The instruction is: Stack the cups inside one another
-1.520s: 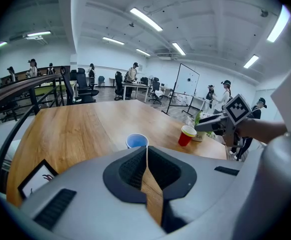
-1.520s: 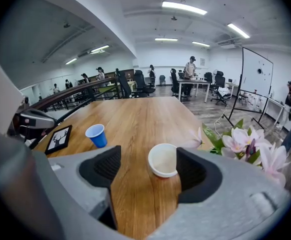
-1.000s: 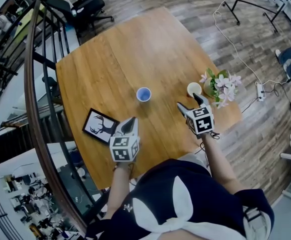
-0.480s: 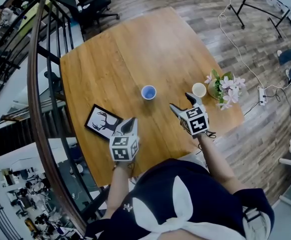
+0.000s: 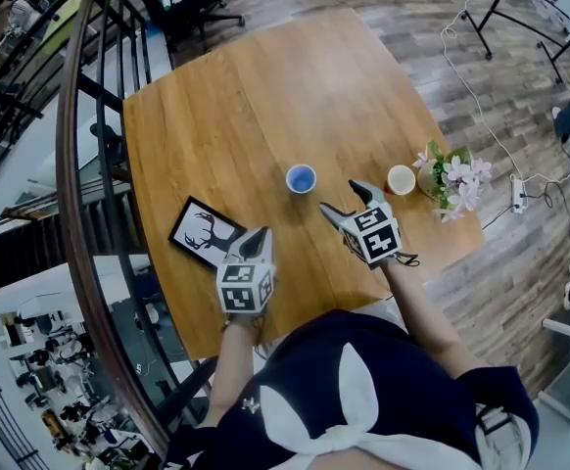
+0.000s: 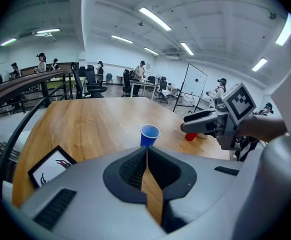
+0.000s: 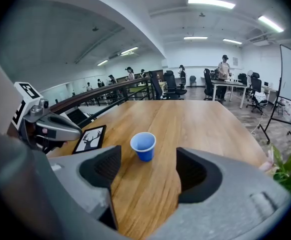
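A blue cup [image 5: 302, 178] stands upright and empty near the middle of the wooden table [image 5: 226, 106]. A red cup [image 5: 401, 179] with a white inside stands to its right, beside the flowers. My right gripper [image 5: 341, 197] hovers between the two cups, open, nothing between its fingers. In the right gripper view the blue cup [image 7: 143, 146] sits just ahead of the wide-apart jaws of the right gripper [image 7: 148, 169]. My left gripper [image 5: 258, 235] is shut and empty, nearer the table's front. Seen along the left gripper [image 6: 146, 151], the blue cup [image 6: 149, 135] and red cup [image 6: 191, 136] lie beyond.
A framed deer picture [image 5: 205, 234] lies flat at the table's front left, beside the left gripper. A bunch of pink flowers [image 5: 451, 179] stands at the right edge. A dark stair railing [image 5: 79, 164] runs along the left of the table. Cables lie on the floor to the right.
My right gripper has moved left, away from the red cup and toward the blue cup, still open. The left gripper has hardly shifted.
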A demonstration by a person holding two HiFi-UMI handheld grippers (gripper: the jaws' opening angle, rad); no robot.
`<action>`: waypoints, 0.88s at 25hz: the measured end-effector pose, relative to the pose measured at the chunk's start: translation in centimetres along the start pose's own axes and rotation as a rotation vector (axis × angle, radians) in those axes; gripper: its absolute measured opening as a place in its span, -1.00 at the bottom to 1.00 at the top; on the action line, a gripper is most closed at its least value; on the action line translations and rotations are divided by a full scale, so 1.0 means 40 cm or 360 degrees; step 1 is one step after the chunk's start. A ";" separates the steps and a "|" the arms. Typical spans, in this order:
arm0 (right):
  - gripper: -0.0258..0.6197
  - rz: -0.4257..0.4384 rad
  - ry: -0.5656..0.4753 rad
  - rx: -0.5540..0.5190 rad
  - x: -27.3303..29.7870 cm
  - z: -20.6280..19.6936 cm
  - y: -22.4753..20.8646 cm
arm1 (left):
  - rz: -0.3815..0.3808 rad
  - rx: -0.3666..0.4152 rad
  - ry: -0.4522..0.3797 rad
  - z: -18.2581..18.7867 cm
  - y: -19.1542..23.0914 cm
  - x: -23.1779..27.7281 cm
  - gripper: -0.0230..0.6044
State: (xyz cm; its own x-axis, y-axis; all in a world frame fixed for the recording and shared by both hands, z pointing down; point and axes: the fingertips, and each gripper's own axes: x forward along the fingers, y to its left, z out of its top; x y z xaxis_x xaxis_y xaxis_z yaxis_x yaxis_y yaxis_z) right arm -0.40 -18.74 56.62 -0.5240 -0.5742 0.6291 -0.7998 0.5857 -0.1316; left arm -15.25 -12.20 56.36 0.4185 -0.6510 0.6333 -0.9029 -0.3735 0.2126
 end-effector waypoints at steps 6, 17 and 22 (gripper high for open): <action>0.13 0.0045 0.0027 -0.0034 0.058 0.017 0.016 | 0.0009 -0.0037 0.0018 -0.004 0.016 0.019 -0.84; 0.13 0.0078 0.0038 -0.0106 0.153 0.051 0.032 | 0.0002 -0.0082 0.0048 -0.003 0.049 0.069 -0.84; 0.14 0.0093 0.0046 -0.0139 0.186 0.060 0.042 | 0.0008 -0.0102 0.0067 -0.008 0.067 0.082 -0.84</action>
State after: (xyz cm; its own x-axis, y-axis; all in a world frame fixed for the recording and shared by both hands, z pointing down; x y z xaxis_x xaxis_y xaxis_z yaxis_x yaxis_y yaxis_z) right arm -6.36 -23.38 59.25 -0.5592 -0.5217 0.6443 -0.7389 0.6660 -0.1021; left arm -16.32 -15.14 59.24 0.4104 -0.6238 0.6652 -0.9101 -0.3263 0.2555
